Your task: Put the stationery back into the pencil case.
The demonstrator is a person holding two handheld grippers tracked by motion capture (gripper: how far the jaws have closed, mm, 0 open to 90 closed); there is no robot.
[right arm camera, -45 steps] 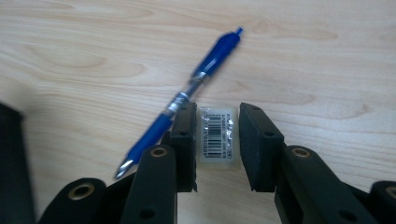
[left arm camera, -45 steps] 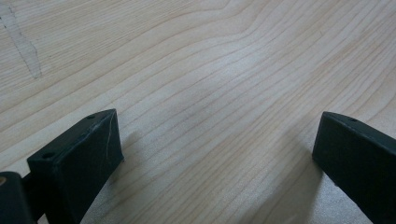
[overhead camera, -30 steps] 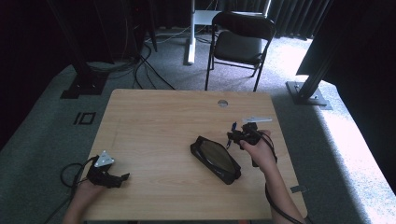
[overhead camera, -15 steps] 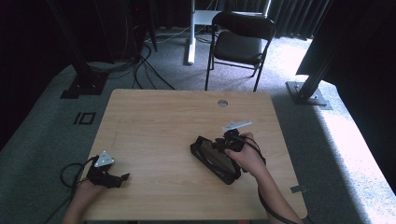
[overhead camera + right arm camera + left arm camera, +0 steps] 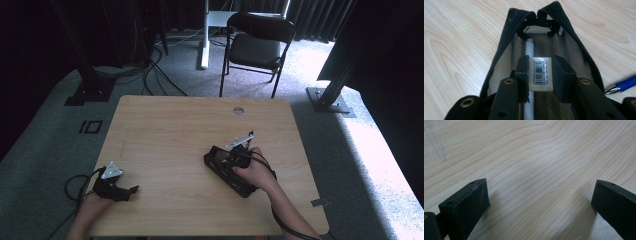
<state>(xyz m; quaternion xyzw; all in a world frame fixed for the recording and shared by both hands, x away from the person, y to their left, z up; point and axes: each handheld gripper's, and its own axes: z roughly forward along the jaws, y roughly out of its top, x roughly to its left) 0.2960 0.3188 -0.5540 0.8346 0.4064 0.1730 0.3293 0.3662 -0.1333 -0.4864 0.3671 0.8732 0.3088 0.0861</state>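
Eraser in right hand-held gripper hides pen.

Pale wooden table with smooth, matt grain. An open black pencil case of woven cloth, lined in dull beige fabric, with a toothed zip. The right gripper — matt black, probably plastic — clamps an off-white eraser under a glossy paper barcode label. Nearby, a glossy blue pen with a shiny metal tip.
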